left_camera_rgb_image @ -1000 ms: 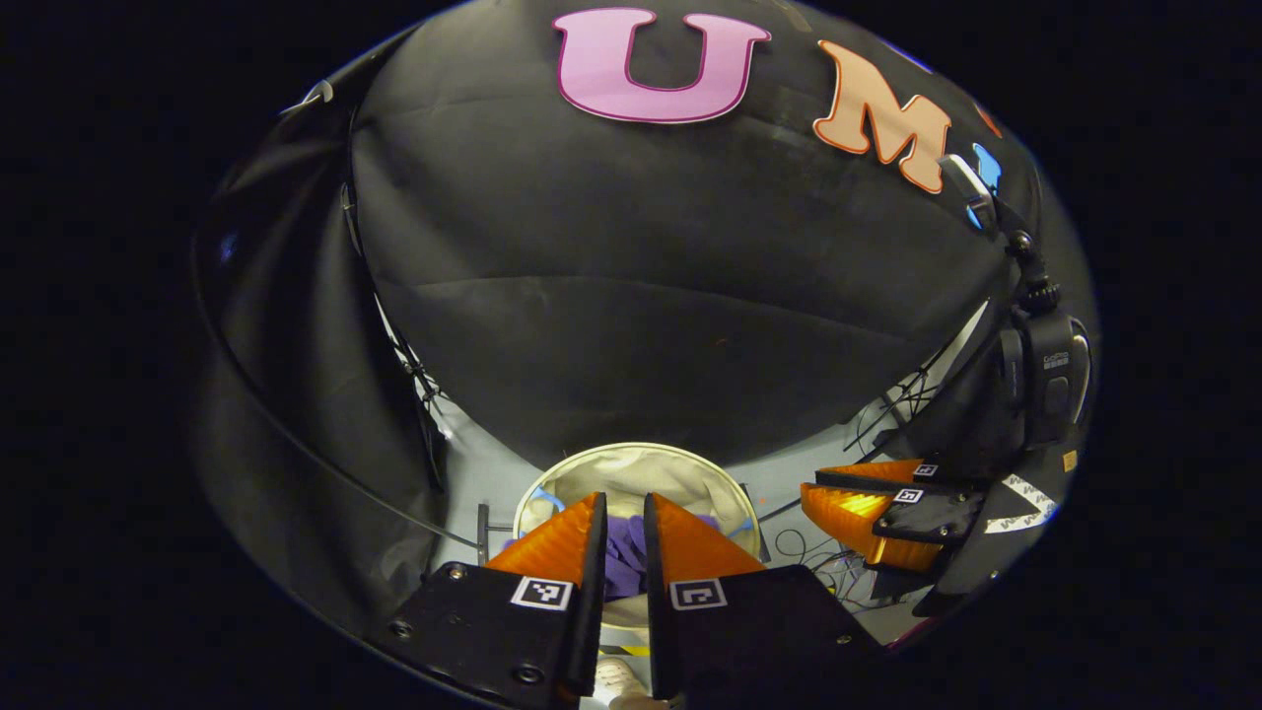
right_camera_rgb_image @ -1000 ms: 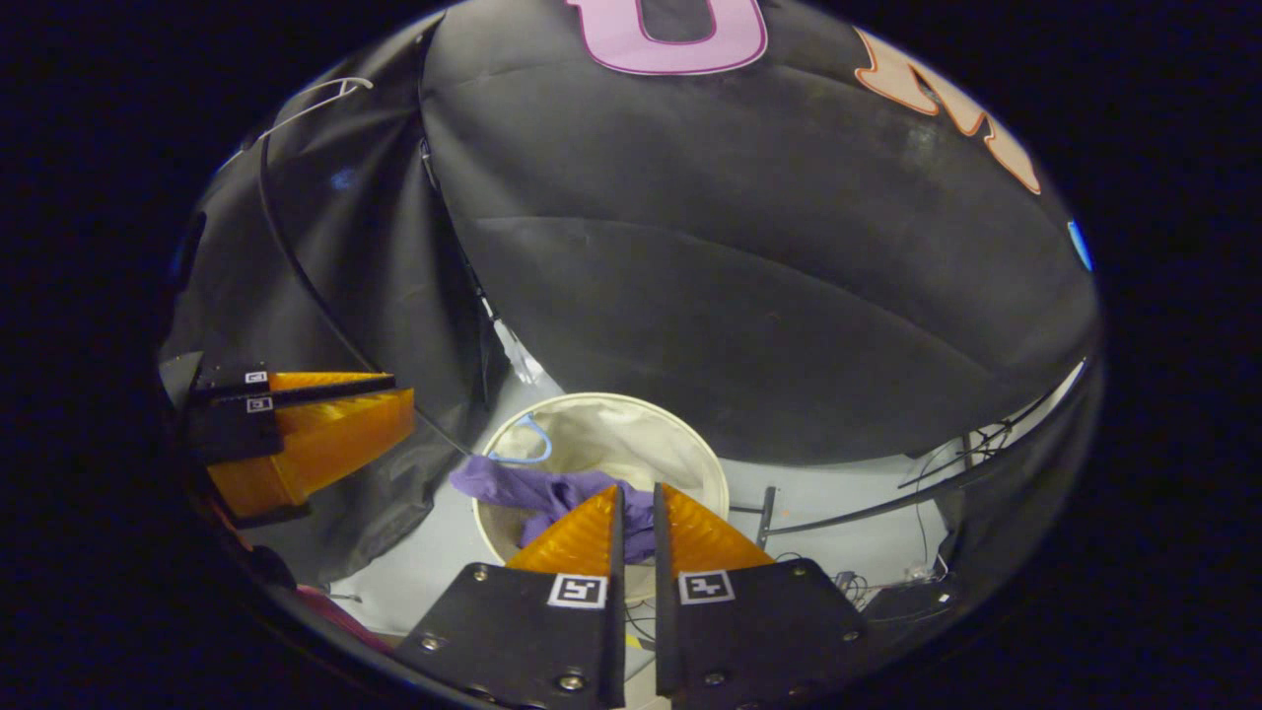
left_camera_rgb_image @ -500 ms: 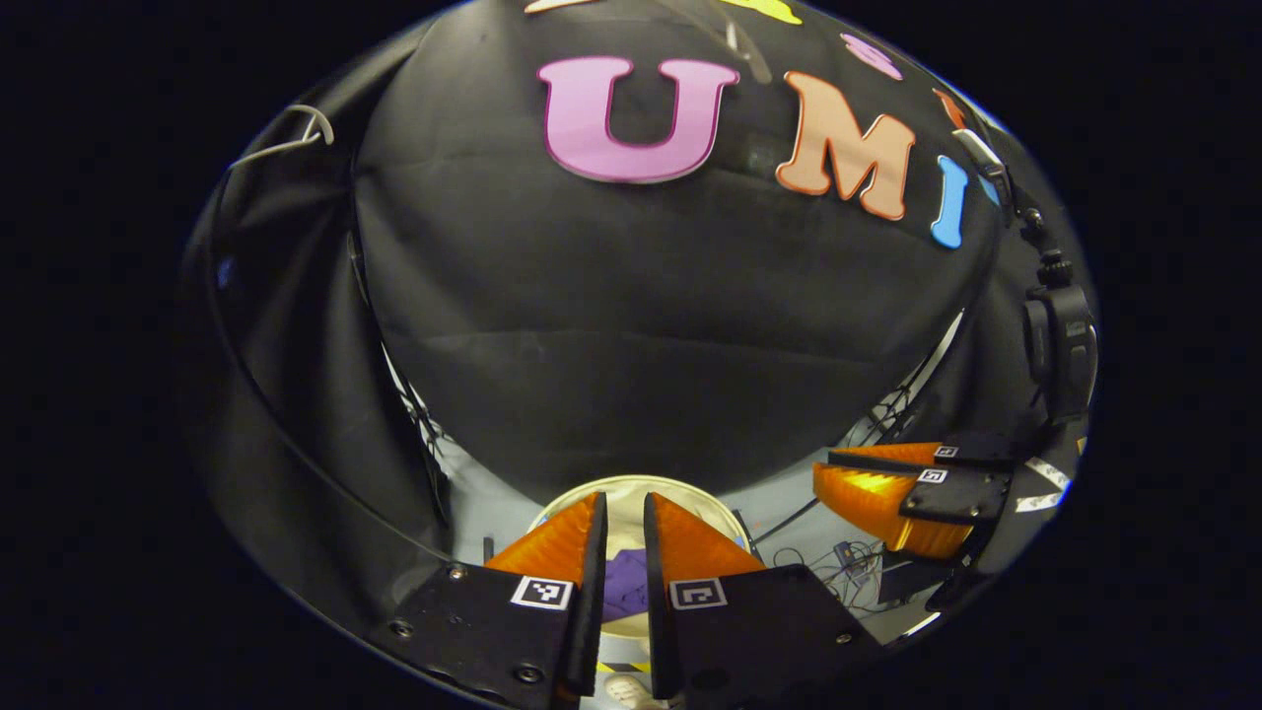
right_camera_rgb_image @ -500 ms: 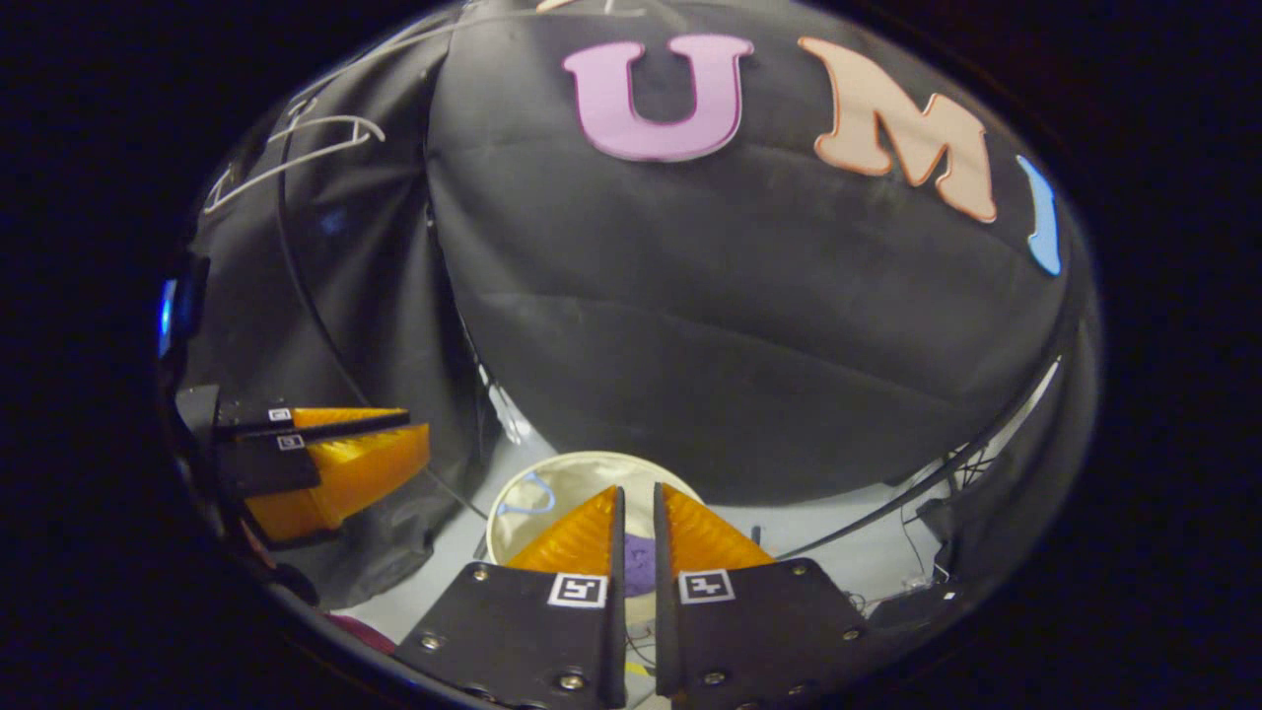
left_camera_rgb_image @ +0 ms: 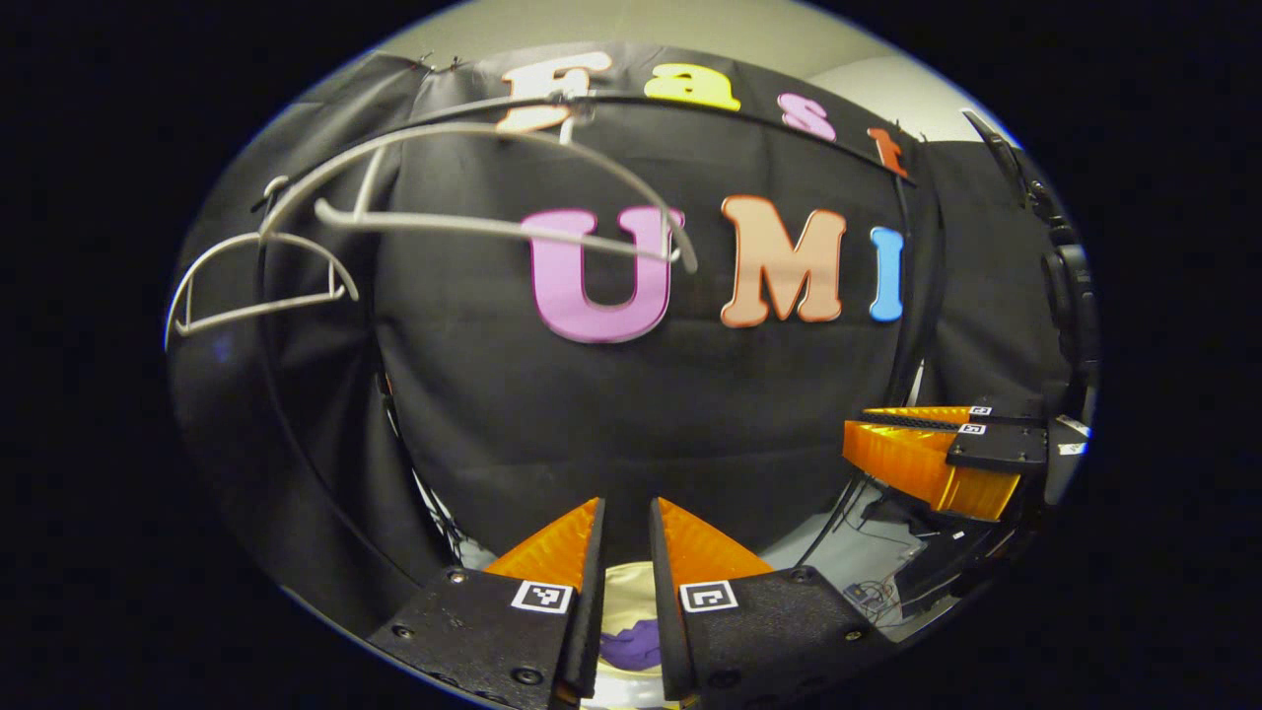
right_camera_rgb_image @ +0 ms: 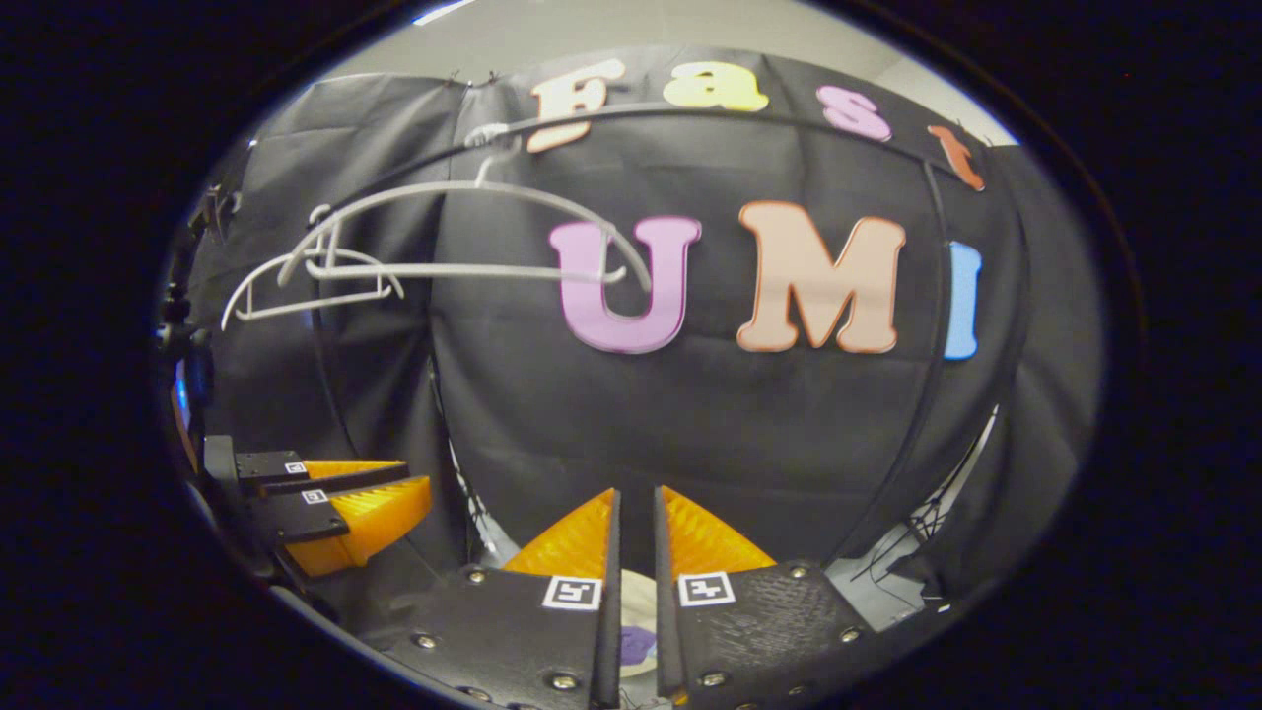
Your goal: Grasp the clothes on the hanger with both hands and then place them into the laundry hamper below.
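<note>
The clothes point(left_camera_rgb_image: 631, 646), a purple bundle, lie down in the laundry hamper point(left_camera_rgb_image: 623, 592) below me, a pale round tub that I glimpse through the slit between my left gripper point(left_camera_rgb_image: 626, 523) fingers. In the right gripper view the same purple heap point(right_camera_rgb_image: 636, 643) sits in the hamper point(right_camera_rgb_image: 636, 597) just beyond my right gripper point(right_camera_rgb_image: 631, 513).

Both my jaws are nearly closed, a thin gap between the fingers and nothing pinched in either pair. My right gripper also shows at the far right of the left gripper view point(left_camera_rgb_image: 922, 459), level with me and empty as well; my left one sits at the left of the right gripper view point(right_camera_rgb_image: 345, 498), likewise holding nothing.

Up on the rail point(left_camera_rgb_image: 739, 104), the near hanger point(left_camera_rgb_image: 473, 222) hangs bare, tilted a little, and a second hanger point(left_camera_rgb_image: 256, 281) farther left is bare too. From the right gripper view both hangers point(right_camera_rgb_image: 444, 266) look empty against the black cloth.

So I judge the drop is done: garment off the hanger, garment in the hamper. Both grippers are raised and pointing at the back wall, well apart from the tub. I see no other garment on the rail, so the next move calls for little more than holding clear. Whether any cloth hangs over the hamper's rim, I cannot tell from here.
</note>
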